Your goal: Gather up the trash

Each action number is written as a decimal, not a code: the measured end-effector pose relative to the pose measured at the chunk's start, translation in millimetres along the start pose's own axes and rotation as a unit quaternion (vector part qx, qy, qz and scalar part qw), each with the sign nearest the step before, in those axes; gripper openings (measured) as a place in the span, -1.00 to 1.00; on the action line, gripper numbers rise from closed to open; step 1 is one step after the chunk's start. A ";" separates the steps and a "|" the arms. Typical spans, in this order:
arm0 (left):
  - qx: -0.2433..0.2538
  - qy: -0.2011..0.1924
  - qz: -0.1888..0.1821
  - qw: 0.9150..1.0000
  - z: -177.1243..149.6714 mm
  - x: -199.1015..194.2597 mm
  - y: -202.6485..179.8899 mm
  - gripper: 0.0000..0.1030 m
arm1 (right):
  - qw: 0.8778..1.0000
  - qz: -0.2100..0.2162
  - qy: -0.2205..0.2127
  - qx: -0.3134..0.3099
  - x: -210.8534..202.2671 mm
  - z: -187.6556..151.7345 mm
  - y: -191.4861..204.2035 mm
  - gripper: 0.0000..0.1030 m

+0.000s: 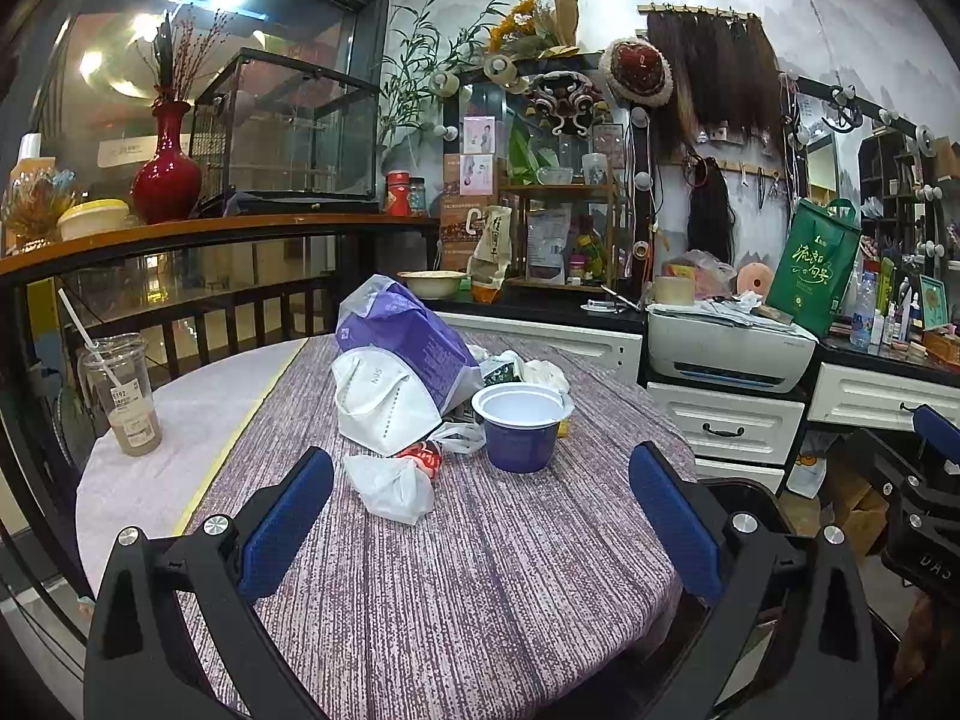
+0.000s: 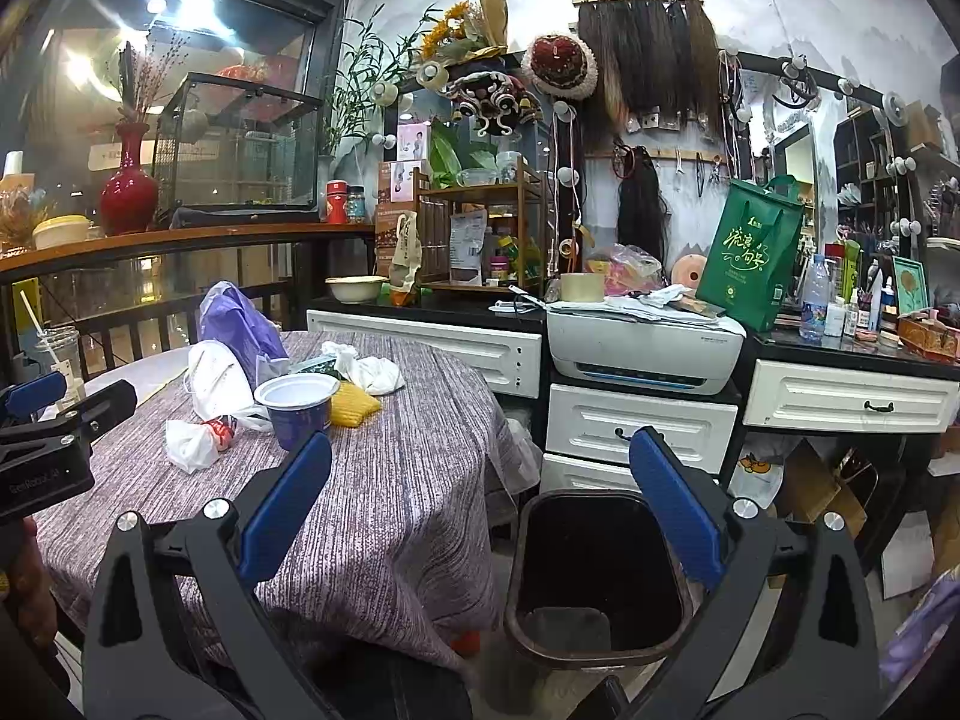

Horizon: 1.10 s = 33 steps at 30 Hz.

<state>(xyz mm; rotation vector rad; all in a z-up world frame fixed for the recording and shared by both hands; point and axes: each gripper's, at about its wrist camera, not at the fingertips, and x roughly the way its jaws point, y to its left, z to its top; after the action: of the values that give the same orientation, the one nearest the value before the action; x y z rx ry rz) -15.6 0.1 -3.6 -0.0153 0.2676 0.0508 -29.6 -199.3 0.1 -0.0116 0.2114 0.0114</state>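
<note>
Pale painted wall [image 2: 780, 6] hung with hairpieces [image 2: 648, 54] and an embroidered headdress [image 2: 559, 66]; lit glass partition [image 1: 198, 30] at left above a wooden ledge [image 1: 210, 228] bearing a red vase [image 1: 167, 177] and glass case [image 1: 288, 132]. White drawer cabinets [image 2: 642, 429] with black countertop [image 2: 420, 305], printer [image 2: 645, 351], green bag [image 2: 747, 258], bamboo shelf [image 2: 480, 228].

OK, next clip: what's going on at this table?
A person holds a gripper in each hand over a round table littered with trash. Both the left gripper and the right gripper are open and empty. A white mask, a blue cup, a purple bag and a crumpled plastic bag still lie on the tablecloth. The dark bin beside the table looks nearly empty.
</note>
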 end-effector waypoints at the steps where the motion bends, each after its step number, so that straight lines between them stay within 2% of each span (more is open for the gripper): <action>1: 0.000 0.001 0.000 1.000 -0.1 0.4 0.4 0.90 | 1.000 0.000 0.001 0.000 -0.6 -0.4 0.2 0.91; 33: 0.001 0.003 0.001 1.000 1.0 0.9 1.0 0.89 | 1.000 0.002 0.006 -0.003 1.3 0.2 3.1 0.91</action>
<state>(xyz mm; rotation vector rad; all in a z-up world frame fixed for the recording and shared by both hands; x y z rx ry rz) -14.5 1.2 -2.9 -0.0135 0.2729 0.0522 -28.3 -196.2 0.1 -0.0176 0.2225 0.0166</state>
